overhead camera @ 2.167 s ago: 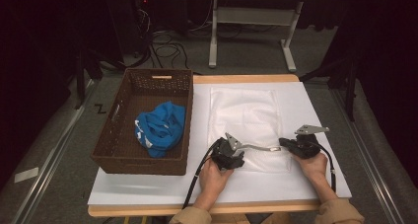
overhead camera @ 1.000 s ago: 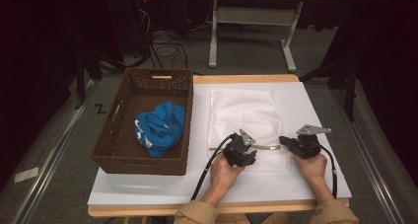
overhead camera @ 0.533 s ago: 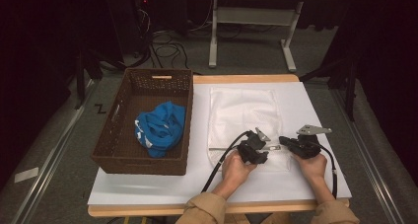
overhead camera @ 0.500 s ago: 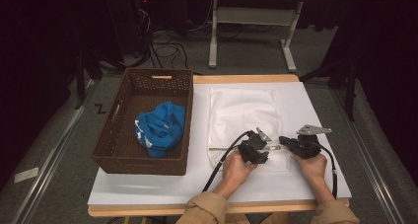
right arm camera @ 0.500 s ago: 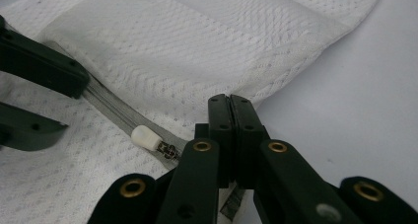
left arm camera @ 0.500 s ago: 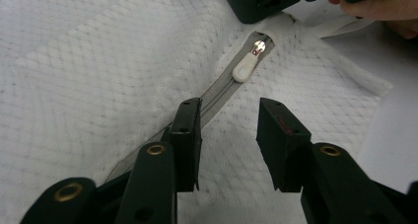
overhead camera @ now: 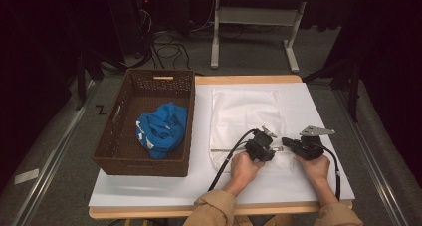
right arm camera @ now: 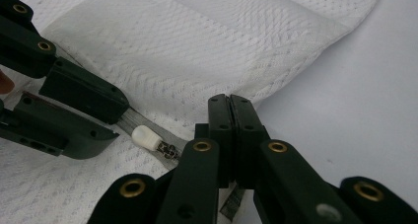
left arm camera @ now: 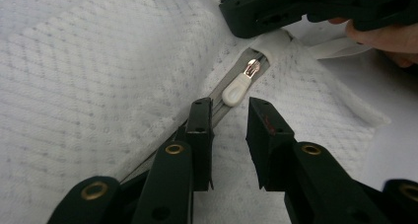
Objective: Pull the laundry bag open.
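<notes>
A white mesh bag lies flat on the white-covered counter, just beside a brown wicker basket that holds a crumpled blue cloth. A zipper runs along the edge of the bag nearest the person, and both hands work at that edge. The right gripper has its jaws pressed fully together on the zipper tape's end, pinning that corner of the bag just beyond the slider. The white zipper pull lies flat on the tape, with its metal slider toward the right gripper. The left gripper points along the zipper at the pull; its jaws have just been closing, yet a clear gap remains between them. The pull sits at the mouth of that gap, just ahead of the tips, and neither pad presses on it. In the high view the two grippers sit close together, tip toward tip, at the bag's near edge.
</notes>
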`<state>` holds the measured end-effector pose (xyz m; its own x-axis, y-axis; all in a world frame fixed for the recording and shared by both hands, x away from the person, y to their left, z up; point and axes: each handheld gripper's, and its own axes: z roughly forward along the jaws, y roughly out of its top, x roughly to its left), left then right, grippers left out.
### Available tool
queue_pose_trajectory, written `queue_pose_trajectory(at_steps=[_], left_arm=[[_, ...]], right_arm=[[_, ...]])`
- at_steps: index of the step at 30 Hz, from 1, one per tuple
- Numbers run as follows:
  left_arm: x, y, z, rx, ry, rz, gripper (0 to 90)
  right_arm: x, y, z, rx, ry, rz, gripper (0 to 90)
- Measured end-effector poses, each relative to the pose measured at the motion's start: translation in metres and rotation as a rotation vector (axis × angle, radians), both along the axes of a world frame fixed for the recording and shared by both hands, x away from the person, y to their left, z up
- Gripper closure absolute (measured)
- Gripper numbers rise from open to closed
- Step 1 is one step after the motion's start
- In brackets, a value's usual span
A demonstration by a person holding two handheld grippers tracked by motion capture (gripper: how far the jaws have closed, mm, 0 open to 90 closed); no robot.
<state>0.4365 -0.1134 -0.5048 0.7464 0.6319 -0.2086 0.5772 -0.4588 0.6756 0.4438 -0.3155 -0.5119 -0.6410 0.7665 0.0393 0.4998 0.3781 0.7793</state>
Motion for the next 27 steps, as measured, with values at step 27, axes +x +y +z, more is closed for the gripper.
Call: queue_pose_trajectory(at_steps=[27], left_arm=[[0.0106,-0.0064,-0.0012,-0.141,0.098,-0.004,76.7]], right_arm=[[0.0002,0.0000,-0.0002,0.003,0.003,-0.005,89.6]])
